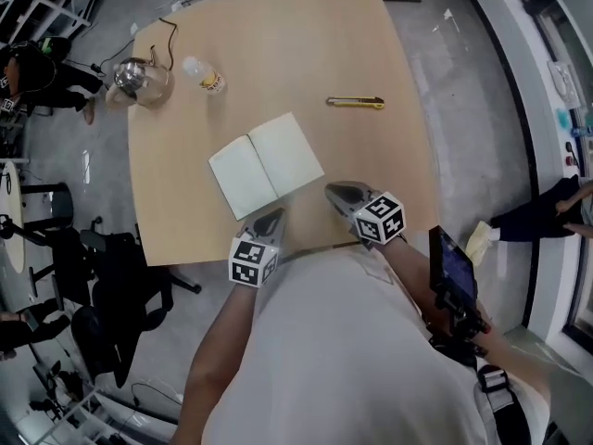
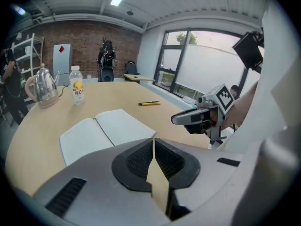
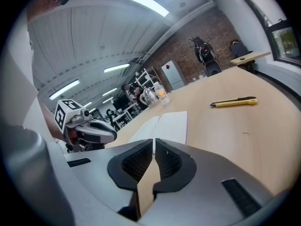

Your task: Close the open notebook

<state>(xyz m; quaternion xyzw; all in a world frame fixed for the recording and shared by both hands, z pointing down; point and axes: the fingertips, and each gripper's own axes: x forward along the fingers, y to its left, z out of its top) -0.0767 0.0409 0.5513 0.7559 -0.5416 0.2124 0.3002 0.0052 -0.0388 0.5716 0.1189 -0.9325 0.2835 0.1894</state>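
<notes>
We held our grey two-jaw left gripper point(image 1: 271, 221) over the near edge of the pale wooden table point(image 1: 306, 35). Its jaws were closed together with nothing between them. Our matching grey right gripper point(image 1: 335, 194) hung beside it over the same near edge. Its jaws were likewise closed and empty. Both pointed across the table and downward.

The open white notebook point(image 1: 267, 165) lay flat in the near half of the table, just beyond both sets of fingertips. Its two blank pages were spread and its spine ran away from the near edge. We could not tell whether either gripper touched it.

A shiny metal kettle point(image 1: 139, 80) stood at the table's far left corner. A clear plastic bottle with a yellow label point(image 1: 206, 75) stood upright next to it. A yellow utility knife point(image 1: 355, 103) lay toward the table's right side, well apart from the notebook.
</notes>
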